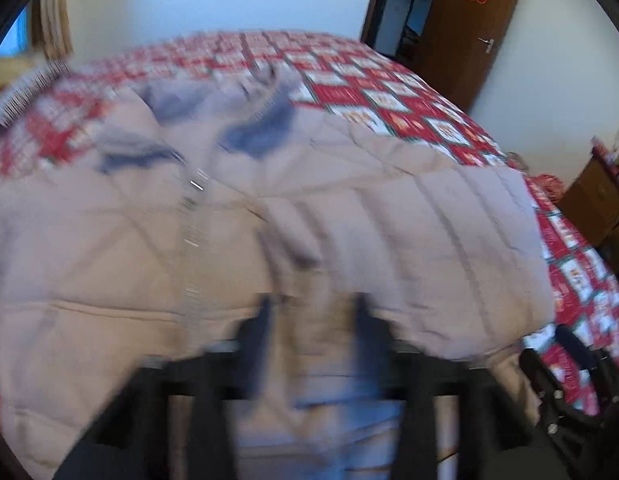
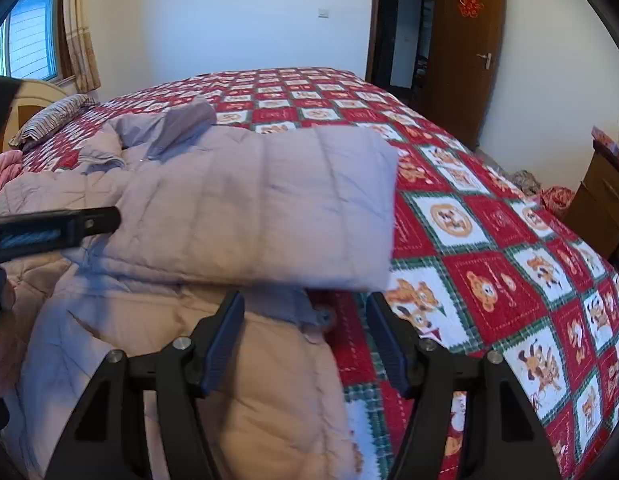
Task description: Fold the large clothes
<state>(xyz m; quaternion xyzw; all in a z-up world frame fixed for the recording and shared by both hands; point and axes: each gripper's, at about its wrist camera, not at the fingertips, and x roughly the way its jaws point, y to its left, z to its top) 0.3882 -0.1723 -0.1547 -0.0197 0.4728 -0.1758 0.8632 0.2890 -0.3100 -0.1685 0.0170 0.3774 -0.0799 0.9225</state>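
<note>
The pale pink quilted padded jacket is spread on the bed with the red patchwork quilt, one sleeve laid across its body as a fold. The right tool is held spread wide and empty just beside the hem. The left tool appears parted over the fabric, though blur leaves its grip uncertain.

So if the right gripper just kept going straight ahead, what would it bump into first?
Probably the folded-over sleeve of the puffy jacket, which lies right ahead of the open right gripper. Depth is hard to judge; it might brush the bedspread instead.
</note>
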